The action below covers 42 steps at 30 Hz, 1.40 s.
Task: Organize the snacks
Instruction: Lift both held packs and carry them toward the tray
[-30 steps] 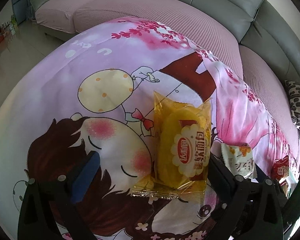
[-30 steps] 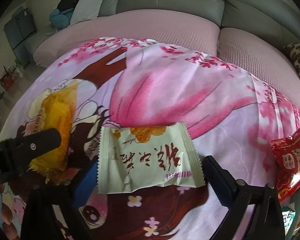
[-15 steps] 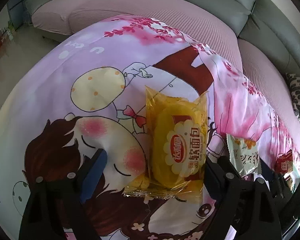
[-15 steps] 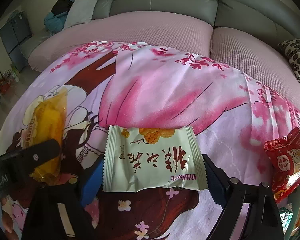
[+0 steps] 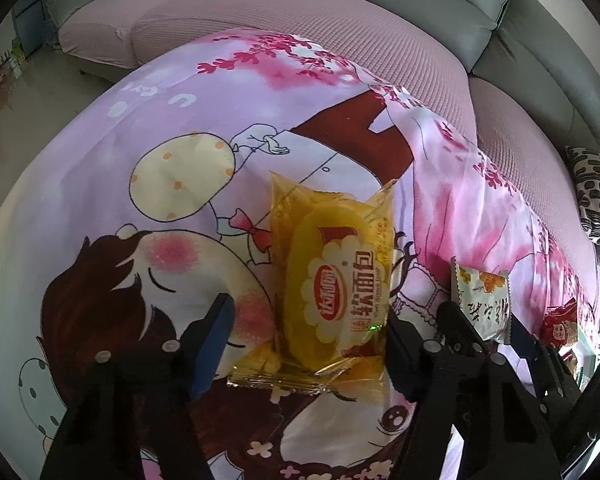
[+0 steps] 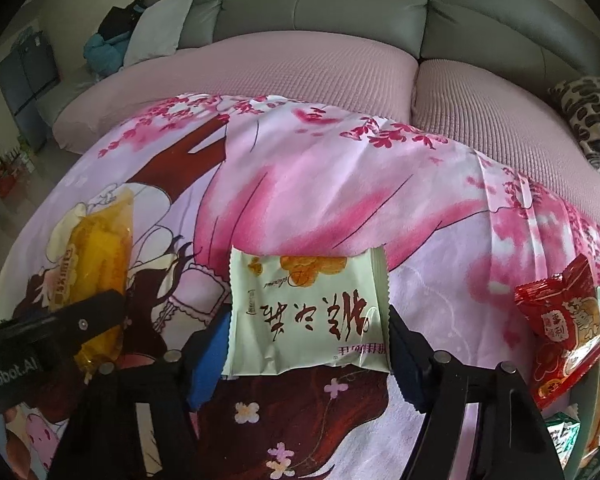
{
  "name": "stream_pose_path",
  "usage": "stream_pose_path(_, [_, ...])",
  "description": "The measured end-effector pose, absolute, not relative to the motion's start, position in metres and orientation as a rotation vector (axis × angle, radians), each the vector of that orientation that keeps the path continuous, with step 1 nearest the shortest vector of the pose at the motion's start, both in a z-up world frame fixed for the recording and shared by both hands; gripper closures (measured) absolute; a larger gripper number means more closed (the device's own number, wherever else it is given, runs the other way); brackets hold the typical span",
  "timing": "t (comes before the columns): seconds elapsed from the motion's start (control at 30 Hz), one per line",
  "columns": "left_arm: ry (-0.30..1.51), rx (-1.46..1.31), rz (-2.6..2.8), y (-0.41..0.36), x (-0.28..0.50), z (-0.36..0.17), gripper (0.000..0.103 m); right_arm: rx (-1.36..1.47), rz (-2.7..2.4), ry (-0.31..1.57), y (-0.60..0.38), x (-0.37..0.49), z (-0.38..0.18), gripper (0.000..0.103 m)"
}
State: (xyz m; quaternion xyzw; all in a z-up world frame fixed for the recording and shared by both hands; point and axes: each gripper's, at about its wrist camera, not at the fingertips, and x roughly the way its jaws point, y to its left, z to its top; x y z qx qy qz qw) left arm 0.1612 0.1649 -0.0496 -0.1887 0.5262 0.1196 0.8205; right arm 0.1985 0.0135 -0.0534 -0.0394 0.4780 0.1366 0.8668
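Closing on two flat-lying packets at once — left gripper (image 5: 304, 340) straddling yellow bread packet (image 5: 334, 292), one pad short; right gripper (image 6: 306, 354) hugging pale green packet (image 6: 308, 312) — presumably for paired lifting.

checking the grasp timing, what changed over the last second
Both sets of jaws have been closing: the left gripper around the yellow bread packet, a gap showing on one side; the right gripper around the pale green packet, at its edges. Neither packet moved.
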Motion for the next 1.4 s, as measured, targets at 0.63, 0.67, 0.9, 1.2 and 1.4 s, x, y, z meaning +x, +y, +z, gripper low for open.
stream_pose_path(0.63, [1.109,-0.426,0.222,0.161,0.160,-0.045,0.061,-0.050,0.267,0.996,0.006,0.195,-0.049,0.043])
stream_pose_path(0.67, [1.108,-0.426,0.222,0.161,0.160,-0.045,0.061,-0.047,0.266,0.995,0.006,0.194,-0.048,0.043])
stream_pose_path(0.9, [1.094,-0.419,0.223,0.161,0.158,-0.038,0.061,-0.032,0.268,0.987,0.003,0.190,-0.043,0.043])
stream_pose_path(1.2, [1.054,-0.376,0.204,0.148,0.152,-0.015,0.061,-0.003,0.272,0.966,0.000,0.181,-0.026,0.043])
stream_pose_path(1.4, [1.020,-0.350,0.185,0.136,0.147,0.003,0.061,0.016,0.239,0.939,-0.011,0.169,-0.010,0.043])
